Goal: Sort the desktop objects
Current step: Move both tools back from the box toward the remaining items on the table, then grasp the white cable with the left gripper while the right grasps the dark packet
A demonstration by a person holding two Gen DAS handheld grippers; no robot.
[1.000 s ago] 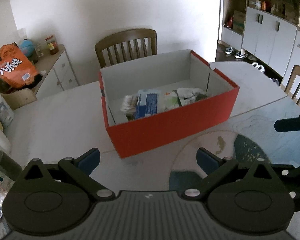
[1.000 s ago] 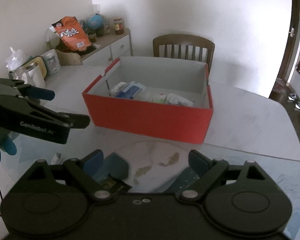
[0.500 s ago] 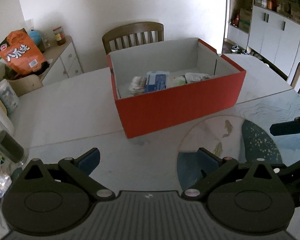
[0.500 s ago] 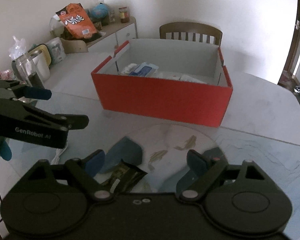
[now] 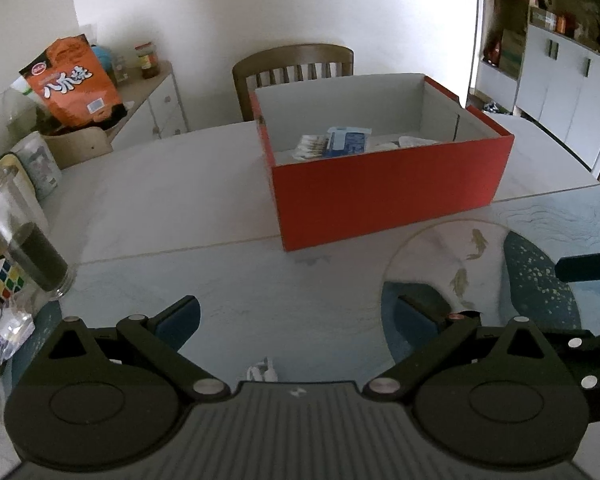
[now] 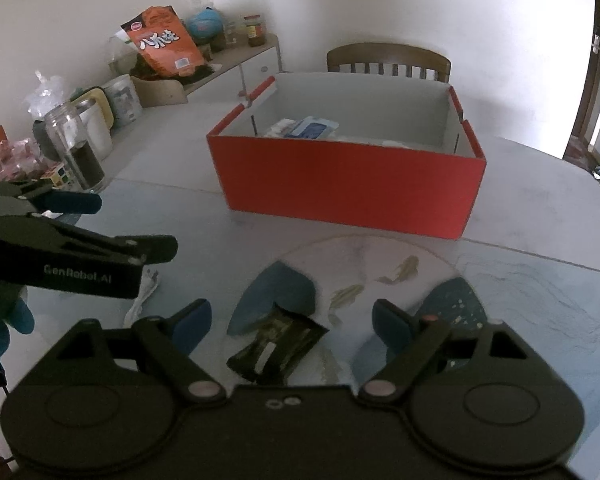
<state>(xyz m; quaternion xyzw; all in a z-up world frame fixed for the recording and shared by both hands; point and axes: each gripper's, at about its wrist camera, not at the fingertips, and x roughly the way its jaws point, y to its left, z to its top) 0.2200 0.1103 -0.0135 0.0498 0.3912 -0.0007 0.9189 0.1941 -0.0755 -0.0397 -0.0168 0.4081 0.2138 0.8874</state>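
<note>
Your right gripper point(image 6: 286, 318) is nearer: jaws wide, dark snack packet point(image 6: 276, 350) lying between them at the surface's near edge, long axis across the gap. Left gripper point(image 5: 296, 316) jaws wide, empty; red box point(image 6: 348, 196) ahead.

A box point(image 6: 348, 188) sits mid-table point(image 6: 540, 208), chair point(image 6: 388, 60) behind, what seems a wrapper point(image 6: 276, 350) before it.

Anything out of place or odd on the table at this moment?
A crumpled dark packet lies loose between the open right tool's fingers, outside the red box; a small white wrapper also lies loose nearby.
</note>
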